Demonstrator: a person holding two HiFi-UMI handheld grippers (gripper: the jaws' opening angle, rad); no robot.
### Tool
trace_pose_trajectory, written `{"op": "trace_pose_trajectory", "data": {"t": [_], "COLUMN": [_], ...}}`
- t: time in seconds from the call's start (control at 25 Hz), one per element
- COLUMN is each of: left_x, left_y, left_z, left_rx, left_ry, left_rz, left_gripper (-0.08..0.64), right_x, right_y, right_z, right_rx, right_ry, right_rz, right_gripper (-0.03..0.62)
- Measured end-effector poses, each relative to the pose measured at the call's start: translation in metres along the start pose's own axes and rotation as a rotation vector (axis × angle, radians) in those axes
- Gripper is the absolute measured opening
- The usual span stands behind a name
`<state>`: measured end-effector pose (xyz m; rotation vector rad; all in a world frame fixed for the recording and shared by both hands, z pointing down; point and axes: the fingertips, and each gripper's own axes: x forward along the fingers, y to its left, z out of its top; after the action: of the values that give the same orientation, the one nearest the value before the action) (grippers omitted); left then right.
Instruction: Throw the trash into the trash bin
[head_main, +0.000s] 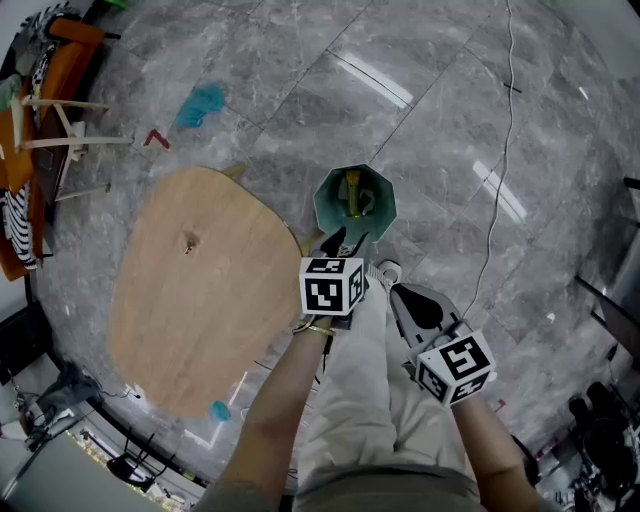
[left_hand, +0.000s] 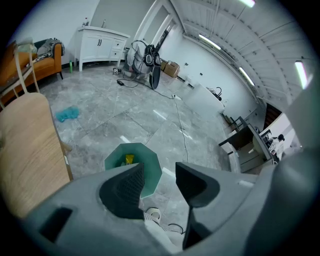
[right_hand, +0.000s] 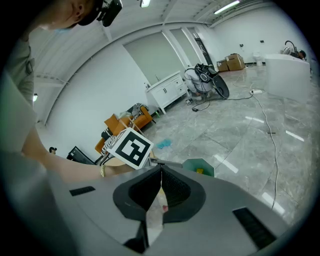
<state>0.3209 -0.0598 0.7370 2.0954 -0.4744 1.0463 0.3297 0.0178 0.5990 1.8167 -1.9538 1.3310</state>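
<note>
**Left tongs wide and empty above the bin; right tongs clamped on a wrapper**

Head view: the person stands over a grey marble floor, with pale trousers and one shoe (head_main: 386, 270) showing below. The left gripper (head_main: 345, 240) hangs over the near edge of the green trash bin (head_main: 325, 208), which stands on the floor just beside the tip of a wooden table (head_main: 200, 290). A yellow piece of trash (head_main: 352, 190) lies inside the bin. The right gripper (head_main: 398, 293) sits lower in the picture, beside the left one and short of the bin. On the floor beyond the table lie a blue-green rag (head_main: 202, 103) and a small red scrap (head_main: 157, 138). A thin cable (head_main: 500, 150) runs across the tiles to the right.

Left gripper view: the jaws of the left gripper (left_hand: 159, 170) stand wide apart with nothing between them, only floor showing in the gap. The trash bin (left_hand: 114, 159) is directly below and partly covered by the left jaw, with the yellow piece (left_hand: 129, 159) visible inside. The table (left_hand: 30, 150) fills the left edge, and the rag (left_hand: 67, 114) lies further out.

Right gripper view: the jaws of the right gripper (right_hand: 161, 175) are pressed together on a thin pale wrapper (right_hand: 156, 215), which hangs down below the pads and carries a pinkish spot. Past the jaws, the trash bin (right_hand: 192, 164) stands on the floor with the yellow piece (right_hand: 200, 171) in it. The other gripper's marker cube (right_hand: 131, 147) is up and to the left.
</note>
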Motion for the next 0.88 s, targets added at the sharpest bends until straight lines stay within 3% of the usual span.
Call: {"op": "trace_pose_trajectory", "data": {"t": [0.88], "left_x": [-0.074], "left_y": [-0.058], "left_z": [0.022], "left_rx": [0.025], "left_ry": [-0.076], "left_rz": [-0.010], "left_gripper": [0.083], "right_x": [-0.041], "right_y": [0.029], "right_z": [0.035], "right_rx": [-0.082], "right_ry": [-0.047], "right_rz": [0.011], "right_gripper": [0.009]}}
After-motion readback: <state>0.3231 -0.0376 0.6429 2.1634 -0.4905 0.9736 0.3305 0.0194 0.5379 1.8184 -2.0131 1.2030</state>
